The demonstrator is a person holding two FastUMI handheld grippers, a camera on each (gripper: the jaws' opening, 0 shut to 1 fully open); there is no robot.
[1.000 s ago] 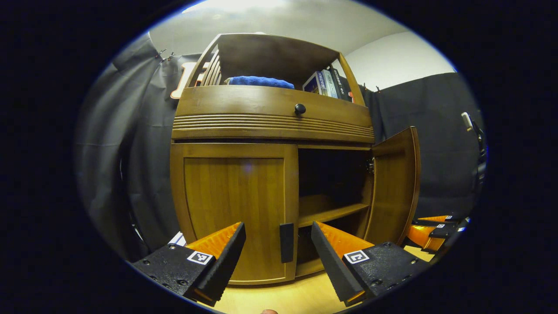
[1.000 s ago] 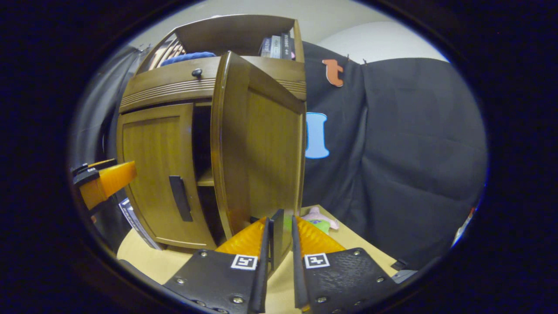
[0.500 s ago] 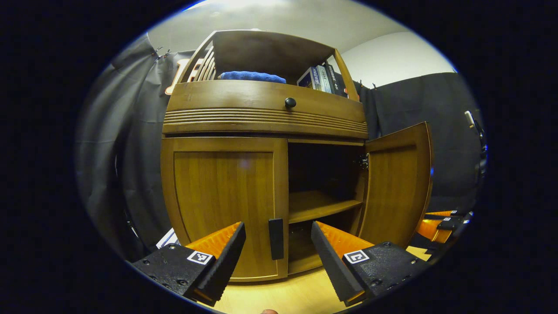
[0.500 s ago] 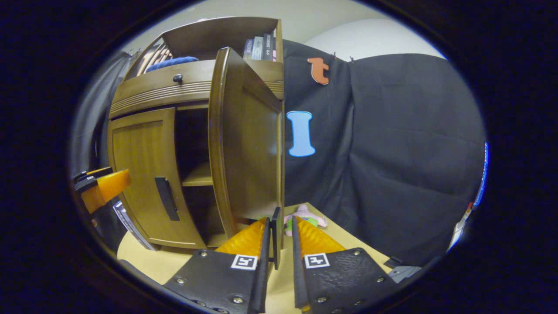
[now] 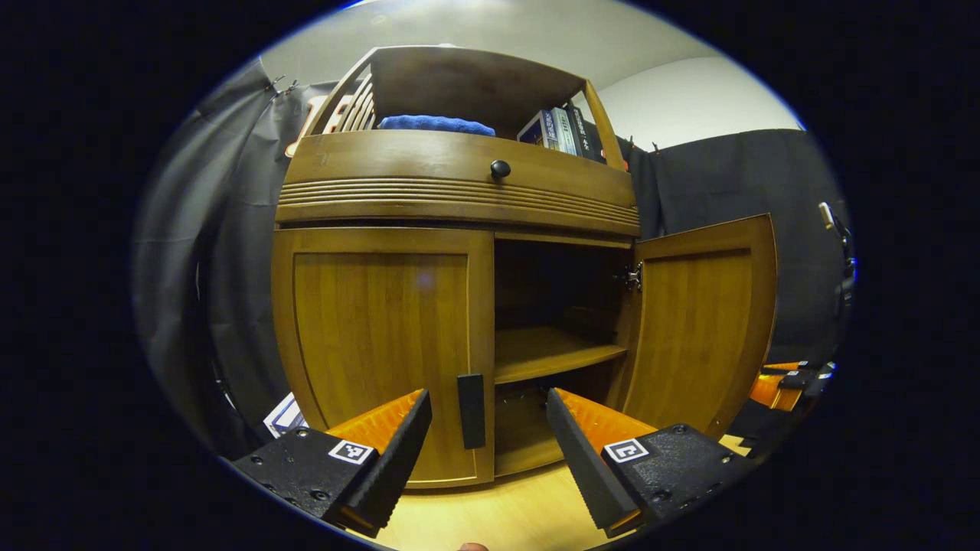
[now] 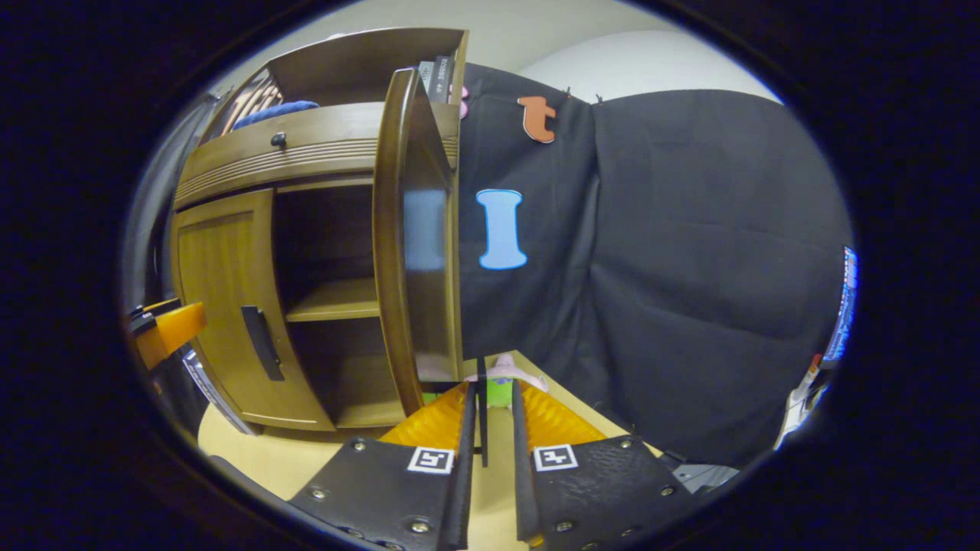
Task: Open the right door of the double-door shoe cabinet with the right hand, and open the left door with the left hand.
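Nearest in the left gripper view, the left gripper is hanging with its fingers wide apart and gripping nothing, aimed at the dark handle on the left door, which is showing between the fingertips but beyond them, so nothing is touching it yet. In the right gripper view, the right gripper is sitting low with its fingers drawn close around the thin dark handle of the right door; they look clamped on it, though the view is edge-on and I cannot be sure both pads are pressing. The table is running under both tools, pale wood, with a small pink and green toy lying just past the right fingertips. Farther back, the cabinet is standing with its right door swung well out, roughly square to the front, so the shelf and dark inside are showing. The left door is lying flush and closed against the frame. Above the doors a drawer front with a round knob is sitting shut, and on top a blue cloth and some books are resting. By my reading, the first half is all but done: the right door is open and needs only releasing. The second half is not begun: the left gripper needs to move forward, close on the handle and pull the door leftward.
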